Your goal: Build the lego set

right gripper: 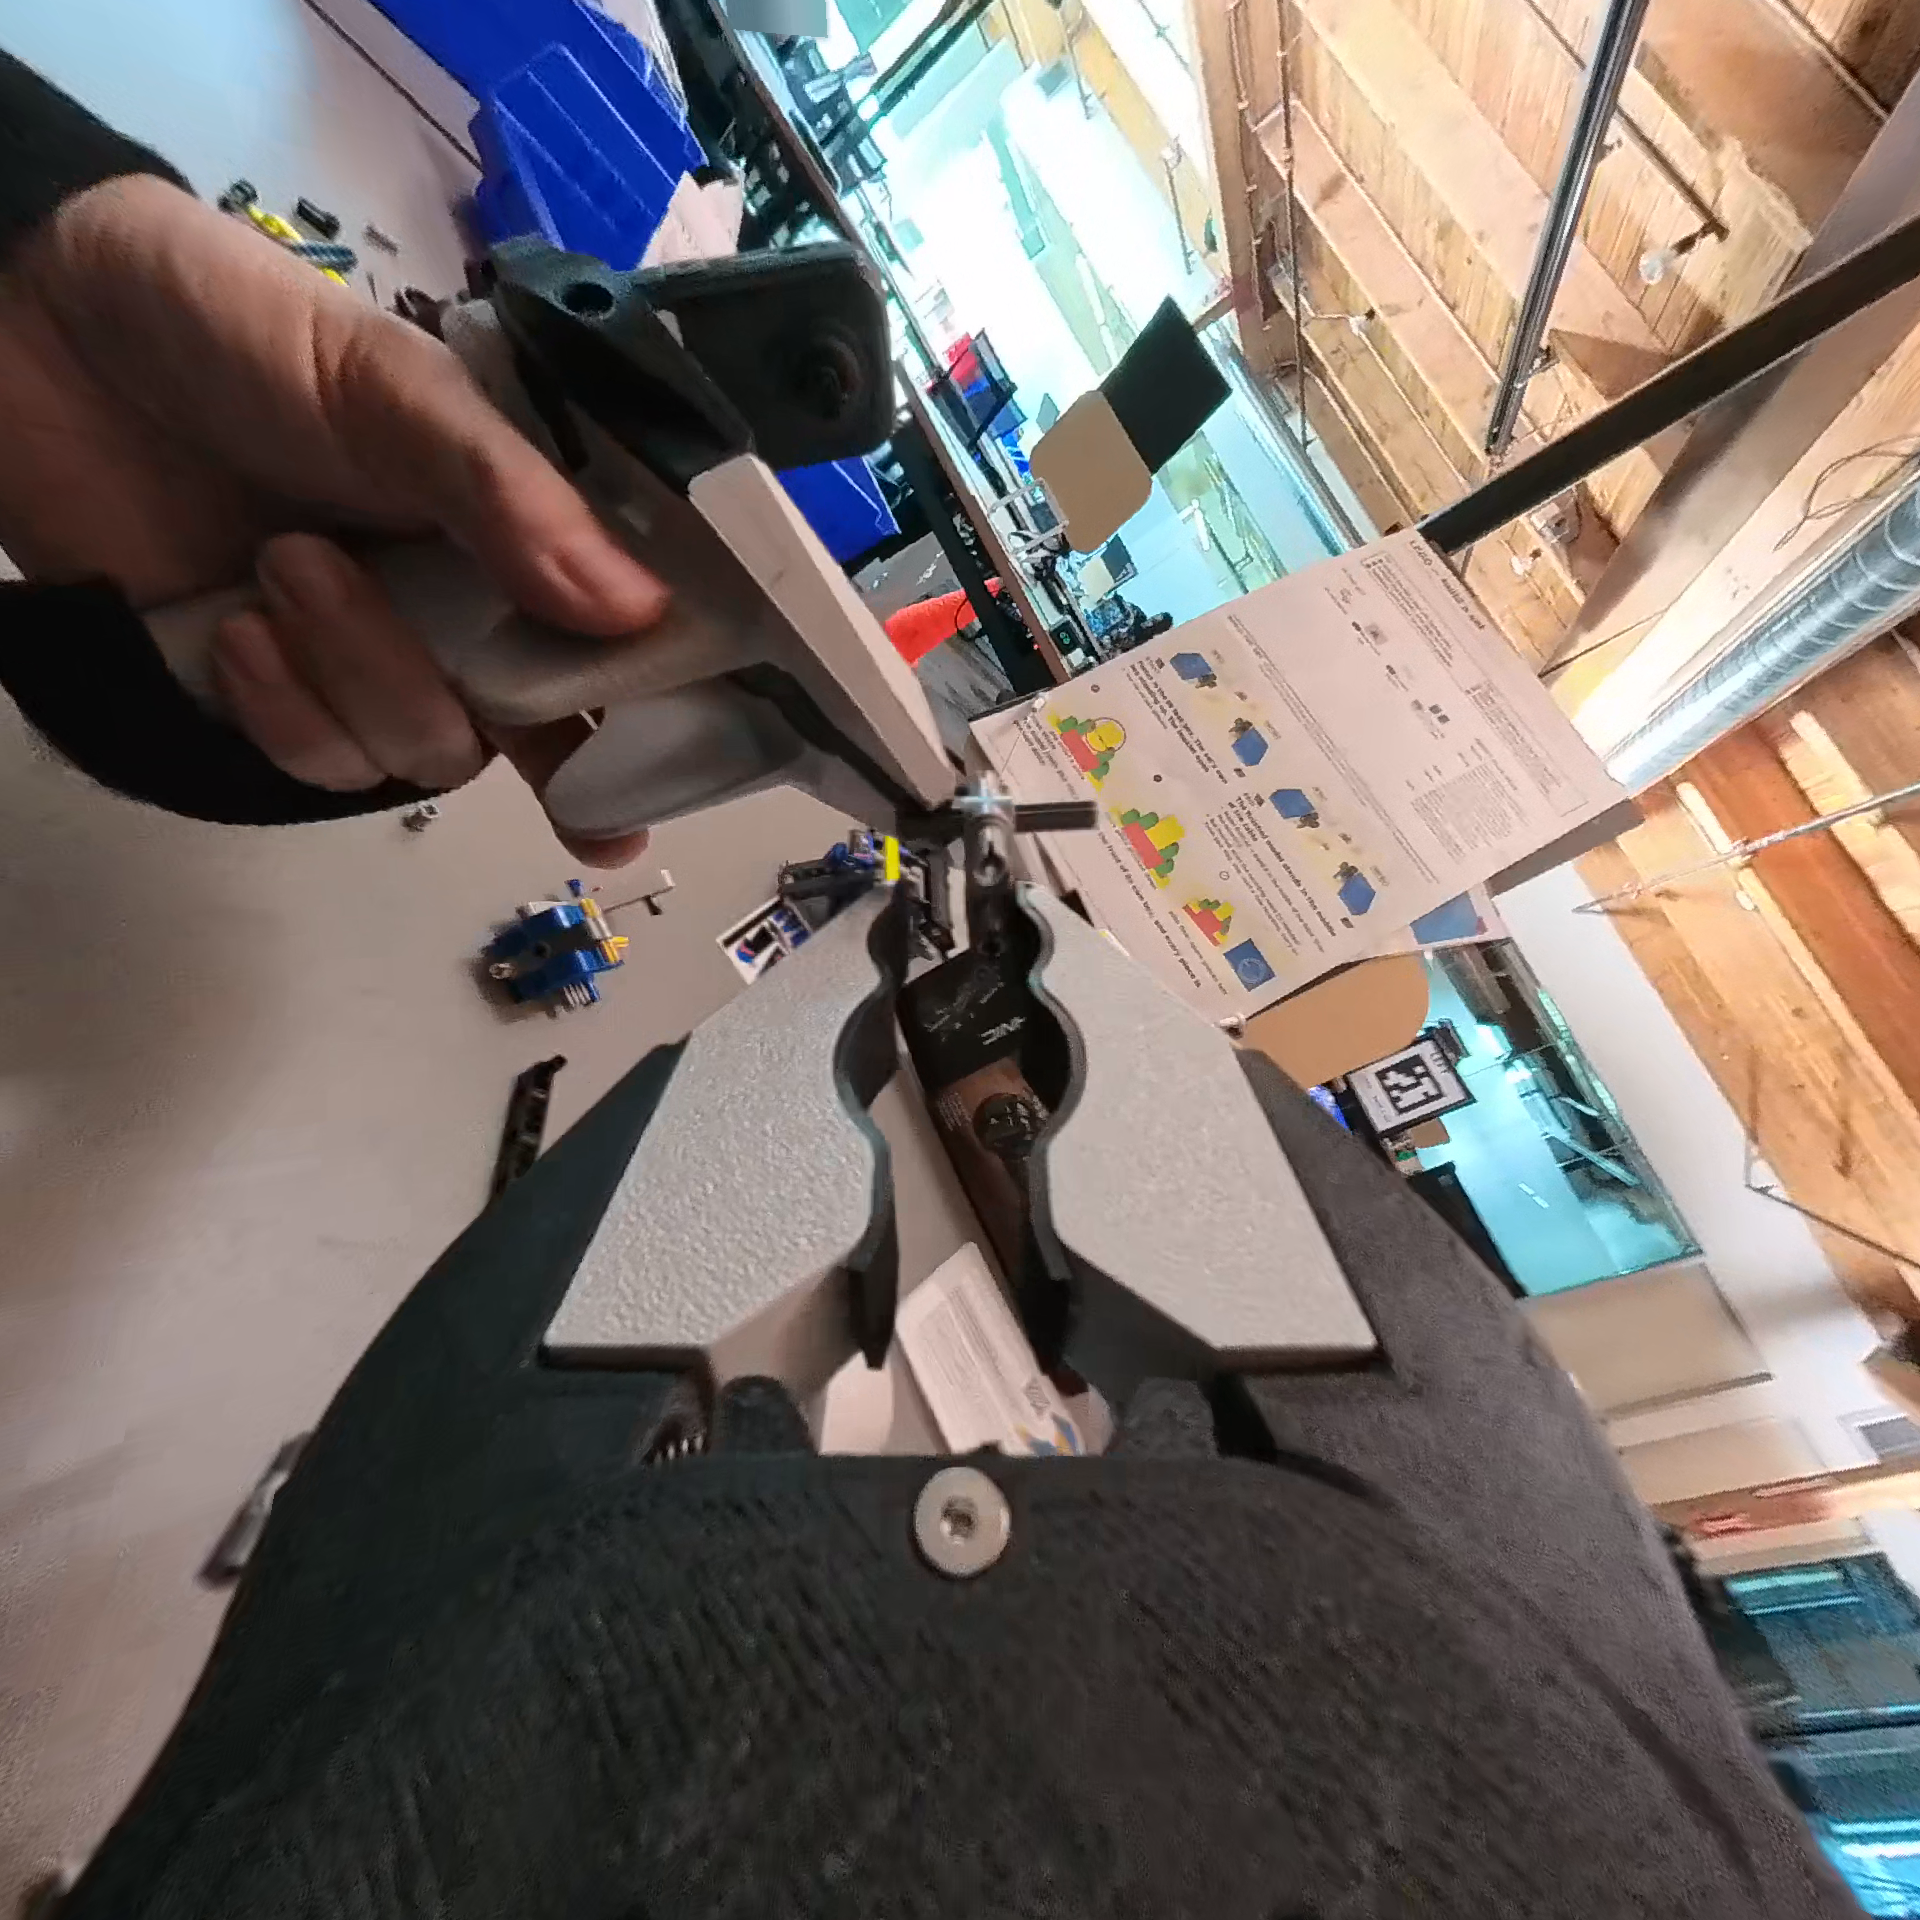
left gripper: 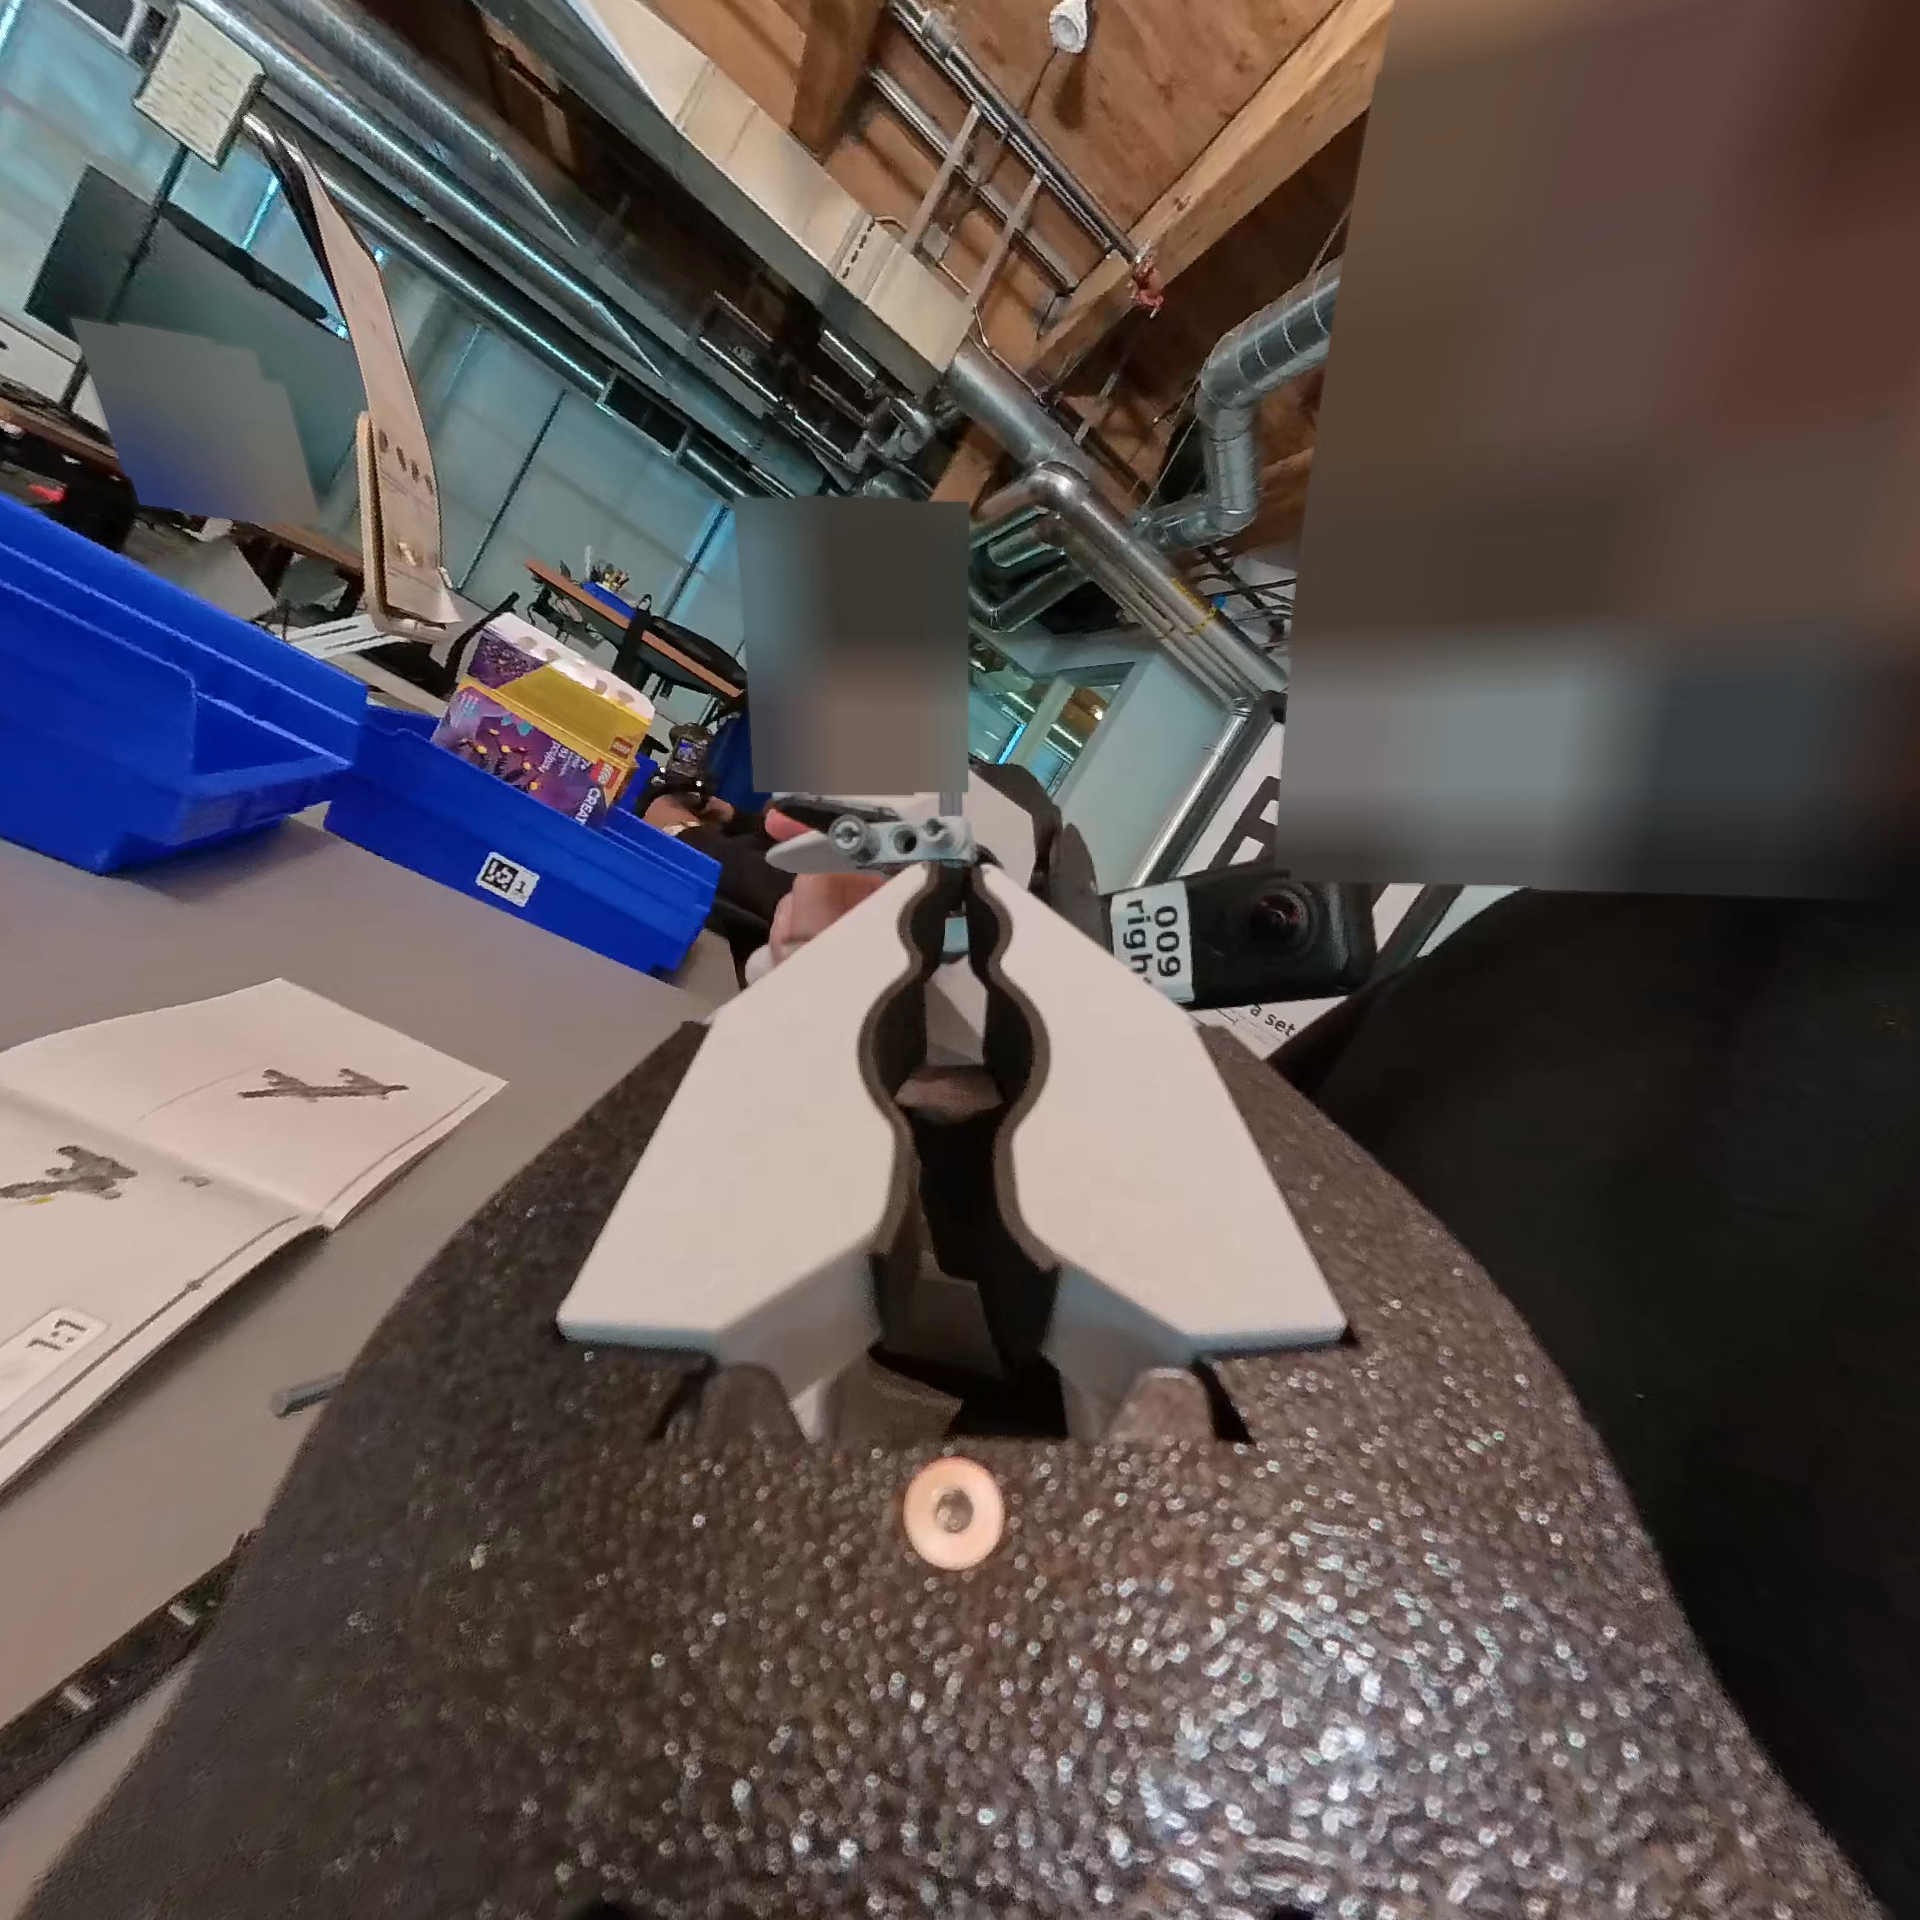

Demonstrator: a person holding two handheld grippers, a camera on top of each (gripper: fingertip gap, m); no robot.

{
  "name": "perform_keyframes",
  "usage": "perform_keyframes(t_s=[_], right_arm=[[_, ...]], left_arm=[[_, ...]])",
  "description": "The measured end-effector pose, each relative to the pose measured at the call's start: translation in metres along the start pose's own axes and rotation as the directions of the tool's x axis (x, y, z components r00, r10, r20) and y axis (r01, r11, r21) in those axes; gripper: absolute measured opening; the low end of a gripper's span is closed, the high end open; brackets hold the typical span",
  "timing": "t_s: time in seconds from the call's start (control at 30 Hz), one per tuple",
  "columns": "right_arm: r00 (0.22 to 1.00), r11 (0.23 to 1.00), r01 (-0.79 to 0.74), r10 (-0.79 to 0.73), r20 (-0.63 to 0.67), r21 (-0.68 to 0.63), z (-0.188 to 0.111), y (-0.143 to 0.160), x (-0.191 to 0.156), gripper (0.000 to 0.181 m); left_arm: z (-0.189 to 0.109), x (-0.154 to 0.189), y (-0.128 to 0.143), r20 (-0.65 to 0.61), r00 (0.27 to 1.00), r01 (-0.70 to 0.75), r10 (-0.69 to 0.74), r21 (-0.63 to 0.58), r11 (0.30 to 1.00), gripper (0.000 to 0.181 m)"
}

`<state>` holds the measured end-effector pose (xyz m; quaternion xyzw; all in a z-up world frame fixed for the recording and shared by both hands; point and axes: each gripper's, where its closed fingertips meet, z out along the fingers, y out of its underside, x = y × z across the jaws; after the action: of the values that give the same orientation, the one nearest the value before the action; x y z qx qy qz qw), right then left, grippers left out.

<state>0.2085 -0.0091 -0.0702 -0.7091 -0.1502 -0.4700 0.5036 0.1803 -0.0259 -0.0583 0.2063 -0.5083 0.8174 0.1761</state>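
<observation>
Left claw [left gripper: 951, 883]: jaws drawn nearly together, pinching the black lower part of a small grey lego beam [left gripper: 899, 840] with round holes, which sits crosswise right at the tips, lifted clear of the grey table [left gripper: 343, 914]. Just beyond the beam, the other claw's pale finger and a person's fingers close in from the far side.

Right claw [right gripper: 987, 894]: jaws also narrowed to a slim gap, clamped on a dark lego piece whose top carries a grey connector [right gripper: 982, 805] and a black axle [right gripper: 1049, 816] sticking out to the right of the tips. The left claw's finger meets this piece from the upper left, tip touching it; a hand [right gripper: 312, 540] in a dark sleeve grips that tool's handle.

Left of the left claw: open instruction booklet [left gripper: 208, 1132] flat on the table; farther off, blue bins [left gripper: 187, 717] and a purple-yellow set box [left gripper: 551, 727].

Left of the right claw, down on the table: blue-and-yellow partial build [right gripper: 551, 951], well apart from the tips. A printed sheet [right gripper: 1299, 769] stands just right of the tips.
</observation>
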Motion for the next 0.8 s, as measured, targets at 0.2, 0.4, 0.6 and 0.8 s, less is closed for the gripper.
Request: perform_keyframes(t_s=[0.2,0.4,0.6,0.8], right_arm=[[0.998,0.999,0.026,-0.027,-0.053,-0.022,0.001,-0.001,0.007,0.008],[0.990,0.986,-0.142,0.143,0.009,-0.085,0.003,0.022,-0.011,0.015],[0.742,0.747,-0.630,0.660,0.118,-0.213,0.000,0.039,-0.063,0.006],[0.098,0.148,-0.948,0.978,0.184,-0.282,0.001,0.030,-0.107,0.006]], left_arm=[[-0.001,-0.002,-0.008,0.015,1.000,0.023,-0.024,0.043,0.999,0.001],[-0.004,-0.023,0.001,0.180,0.966,0.191,-0.187,-0.006,0.981,0.000],[-0.023,-0.041,0.039,0.388,0.868,0.380,-0.310,-0.116,0.918,0.001],[-0.044,-0.049,0.064,0.525,0.834,0.341,-0.171,-0.245,0.908,0.000]])
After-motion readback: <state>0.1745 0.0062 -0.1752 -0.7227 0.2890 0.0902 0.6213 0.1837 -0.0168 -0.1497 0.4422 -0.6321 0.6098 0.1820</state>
